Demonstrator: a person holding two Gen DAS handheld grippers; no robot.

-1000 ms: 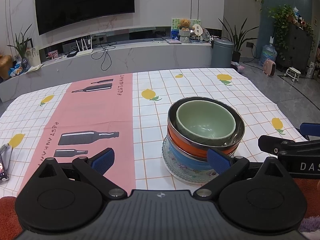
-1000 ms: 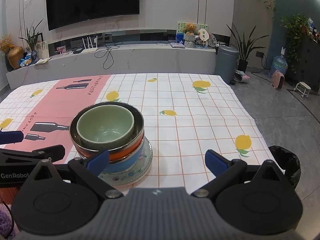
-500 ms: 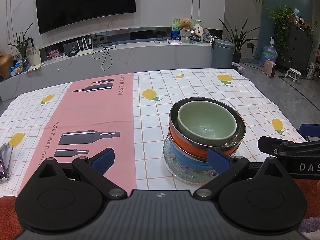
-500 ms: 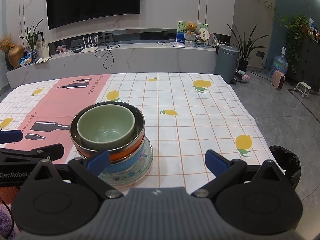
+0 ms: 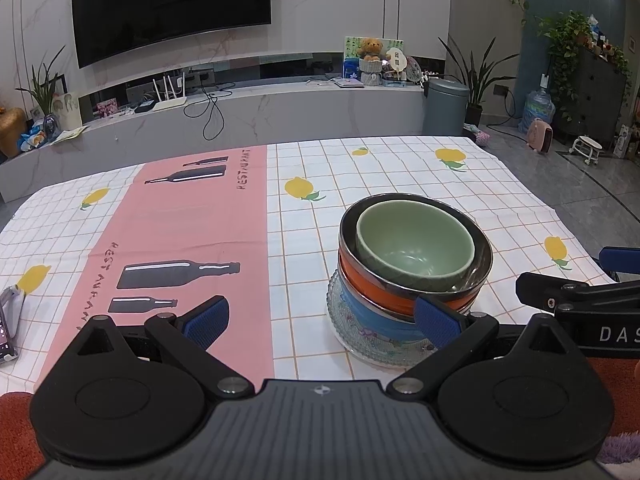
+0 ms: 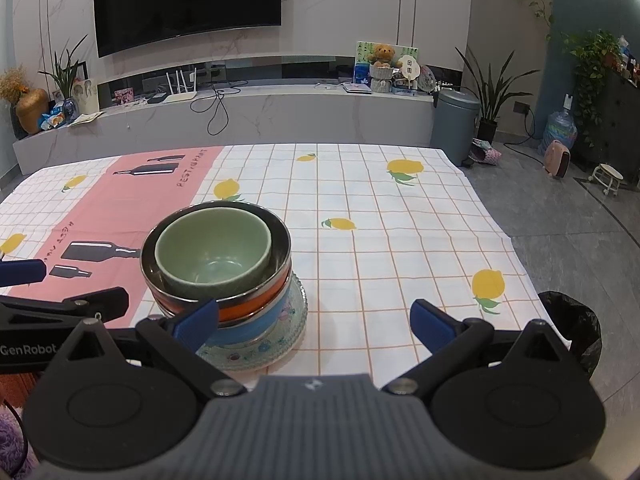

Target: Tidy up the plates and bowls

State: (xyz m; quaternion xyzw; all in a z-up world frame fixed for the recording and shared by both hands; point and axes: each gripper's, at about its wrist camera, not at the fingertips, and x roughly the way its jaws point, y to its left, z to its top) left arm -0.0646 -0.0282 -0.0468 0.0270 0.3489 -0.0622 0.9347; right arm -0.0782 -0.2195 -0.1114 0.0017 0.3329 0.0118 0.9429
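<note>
Facing mouth-up, a pale green ceramic bowl (image 5: 416, 250) is nested off-centre in a steel-rimmed orange bowl (image 5: 372, 286), which is stacked on a blue bowl (image 5: 370, 316) and a clear patterned glass plate (image 5: 340, 320); the stack axis is seen as vertical, round, with no long side; the stack is placed on a checked lemon-print tablecloth with a pink bottle-print panel (image 5: 192, 224), near the table's front edge, right of the pink panel; open cloth is seen behind and to both sides; the far and right table edges are visible in the right wrist view, with grey floor beyond; the left gripper (image 5: 320, 320) is spread wide, nothing held, its right pad overlapping the stack's front in view, contact cannot be told; the right gripper (image 6: 316, 324) is likewise spread wide and empty, the stack (image 6: 224, 280) lying at its left finger; a phone-like device (image 5: 8, 320) is seen at the cloth's left edge.
</note>
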